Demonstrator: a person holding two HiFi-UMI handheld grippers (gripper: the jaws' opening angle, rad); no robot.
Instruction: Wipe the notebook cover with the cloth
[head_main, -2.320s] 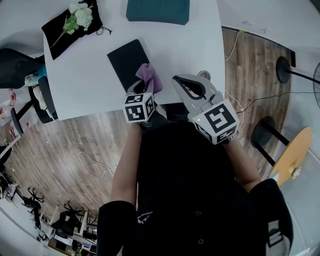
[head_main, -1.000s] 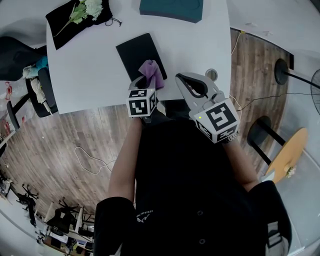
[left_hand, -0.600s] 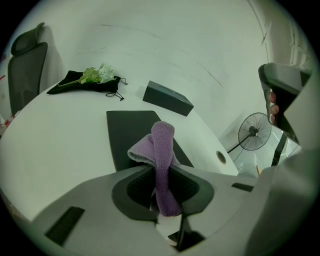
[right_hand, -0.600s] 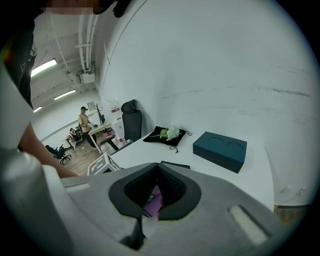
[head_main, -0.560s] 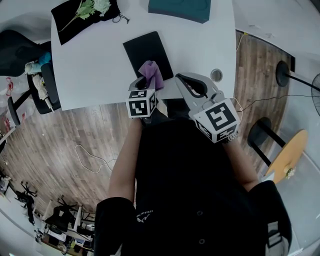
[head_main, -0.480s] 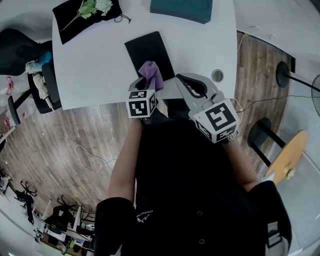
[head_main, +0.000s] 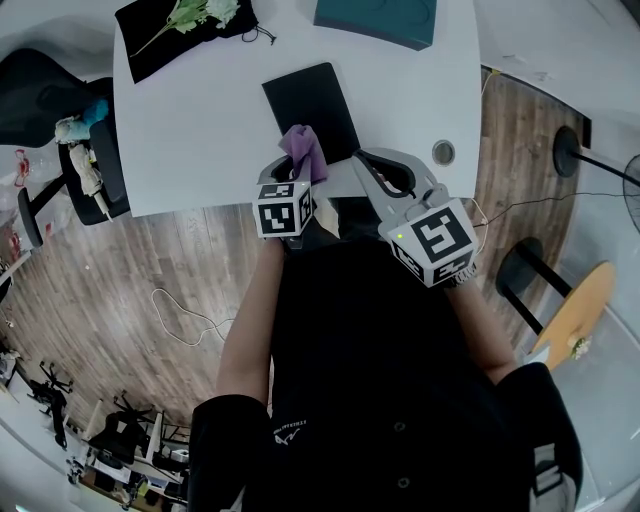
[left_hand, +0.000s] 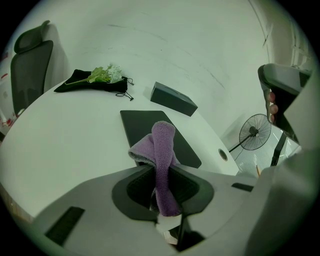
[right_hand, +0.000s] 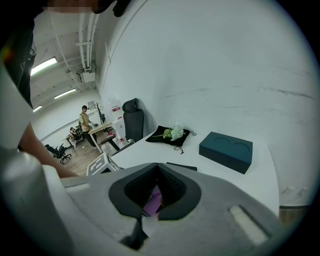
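**Q:** What did the desk (head_main: 200, 130) carry?

**A:** At its far edge lay a black pouch (head_main: 170, 38) with flowers (head_main: 205, 12) on it, and to the right of that a teal box (head_main: 375, 15). Nearer the person lay the black notebook (head_main: 310, 98), closed and flat, well apart from both.

**Q:** How were the two tools set?

**A:** The right hand-held gripper (head_main: 358, 158) hung at the desk's front edge, just beside the notebook's near corner. Its jaws were together and gripped nothing. The left hand-held gripper (head_main: 288, 172) was clamped on the purple cloth (head_main: 302, 148).

**Q:** Where was the cloth?

**A:** It stood up out of the left jaws, over the notebook's near end. Whether it touched the cover could not be told.
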